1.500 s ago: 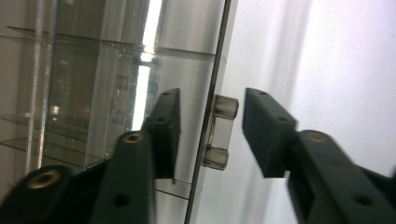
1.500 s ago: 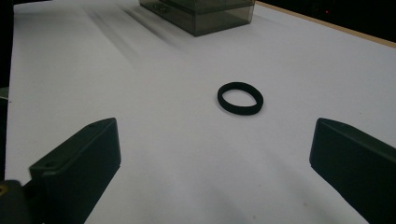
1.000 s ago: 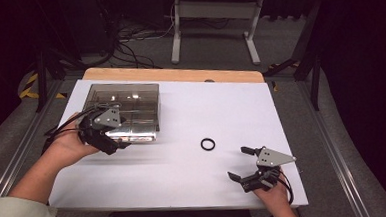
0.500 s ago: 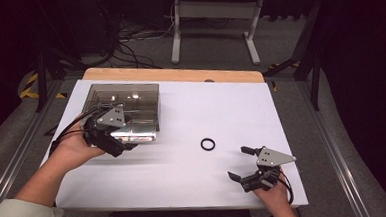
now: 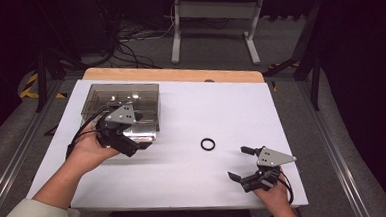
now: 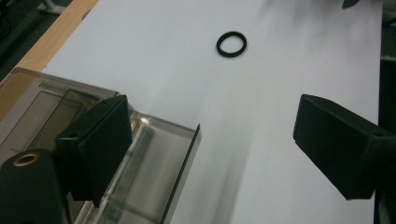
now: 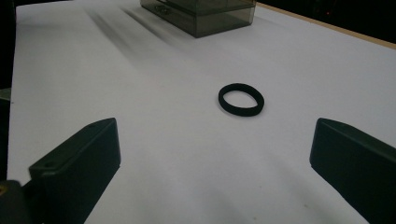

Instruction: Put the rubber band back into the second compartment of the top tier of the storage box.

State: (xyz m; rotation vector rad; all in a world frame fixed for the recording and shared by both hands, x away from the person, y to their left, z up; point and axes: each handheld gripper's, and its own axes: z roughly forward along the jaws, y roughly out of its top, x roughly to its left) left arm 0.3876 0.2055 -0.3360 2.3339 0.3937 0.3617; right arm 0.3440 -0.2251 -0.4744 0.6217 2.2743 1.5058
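A small black ring (image 5: pixel 208 144) lies flat on the white table top (image 5: pixel 221 107), right of centre. A smoky clear box (image 5: pixel 125 99) stands at the back left. My left gripper (image 5: pixel 142 132) hovers at the box's front right corner and points toward the ring. Its jaws have just been opening. In the left gripper view the left gripper (image 6: pixel 210 144) straddles the corner of the box (image 6: pixel 154 177) without pressing on it, and the ring (image 6: pixel 231 44) lies well ahead. My right gripper (image 5: pixel 239 162) rests near the front right edge, open, with the ring (image 7: pixel 241 100) lying ahead of the right gripper (image 7: pixel 215 163).
A wooden strip (image 5: pixel 179 74) runs along the table's far edge. Beyond it a white stand (image 5: pixel 211 12) and cables lie on the floor. The box (image 7: pixel 201 11) sits far off in the right gripper view.
My left hand has shifted right along the box's front toward its corner. The right hand, the ring and the box have stayed put.
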